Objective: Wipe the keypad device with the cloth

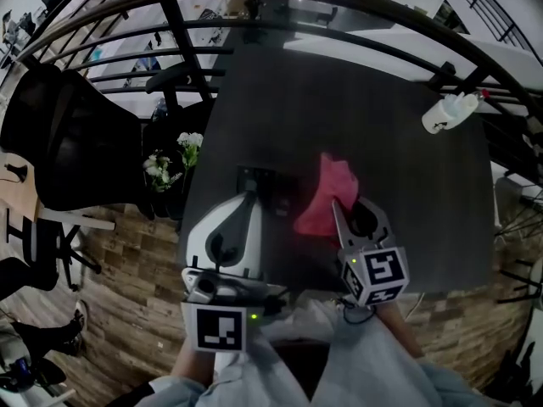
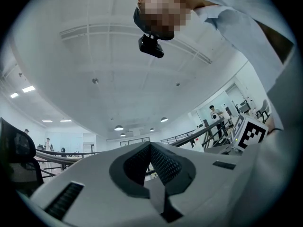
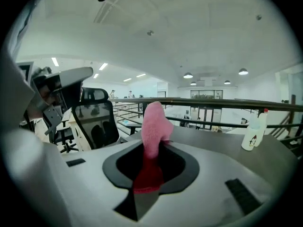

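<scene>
The pink cloth (image 1: 327,189) stands bunched up over the dark table (image 1: 356,100), and my right gripper (image 1: 341,209) is shut on its lower end. In the right gripper view the cloth (image 3: 155,122) rises from between the shut jaws of the right gripper (image 3: 152,145). A small dark keypad device (image 1: 254,179) shows just past the tips of my left gripper (image 1: 249,197), left of the cloth. The left gripper (image 2: 150,148) tilts upward with its ribbed pads (image 2: 165,164) pressed together. Its view shows nothing between them and the device is hidden, so I cannot tell whether they touch.
A white spray bottle (image 1: 448,113) lies at the table's far right, near a black railing (image 1: 254,28); it also appears in the right gripper view (image 3: 251,132). A black office chair (image 1: 68,142) and white flowers (image 1: 174,164) stand left of the table.
</scene>
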Motion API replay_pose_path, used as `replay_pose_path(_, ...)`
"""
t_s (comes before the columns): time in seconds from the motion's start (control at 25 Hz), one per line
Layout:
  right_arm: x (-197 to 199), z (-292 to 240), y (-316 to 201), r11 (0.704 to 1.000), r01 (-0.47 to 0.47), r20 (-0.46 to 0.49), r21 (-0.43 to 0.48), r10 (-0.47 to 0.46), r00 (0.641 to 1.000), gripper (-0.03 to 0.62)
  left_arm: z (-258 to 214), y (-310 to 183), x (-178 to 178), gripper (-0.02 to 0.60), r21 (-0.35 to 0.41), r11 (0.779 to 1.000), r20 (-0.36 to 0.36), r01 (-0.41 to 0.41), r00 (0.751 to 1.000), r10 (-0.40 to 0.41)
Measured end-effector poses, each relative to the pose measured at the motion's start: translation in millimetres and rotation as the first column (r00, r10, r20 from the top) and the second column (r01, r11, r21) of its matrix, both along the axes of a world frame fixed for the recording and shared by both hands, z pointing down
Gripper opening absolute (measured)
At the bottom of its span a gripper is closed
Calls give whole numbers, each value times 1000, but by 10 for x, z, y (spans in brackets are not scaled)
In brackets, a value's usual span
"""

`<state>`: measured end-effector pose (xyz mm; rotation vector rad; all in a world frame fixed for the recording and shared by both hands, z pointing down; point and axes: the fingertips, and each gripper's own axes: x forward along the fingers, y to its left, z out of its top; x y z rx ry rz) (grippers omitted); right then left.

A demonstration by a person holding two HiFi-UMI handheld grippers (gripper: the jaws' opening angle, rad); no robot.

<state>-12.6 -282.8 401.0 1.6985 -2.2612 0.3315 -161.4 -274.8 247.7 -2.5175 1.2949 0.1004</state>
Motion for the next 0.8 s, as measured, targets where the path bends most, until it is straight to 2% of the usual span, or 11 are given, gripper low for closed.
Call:
replay_pose_path(0.44,-38,-725,-54,979,-12,36,206,5,999,83,-68,-17,50,3,15,1000,1,-10,1000,10)
replay_pose_path(0.8,-64,-1019,-48,955,-8,54,295,-9,999,83,-133,-17,101,3,31,999,3,-13,1000,12)
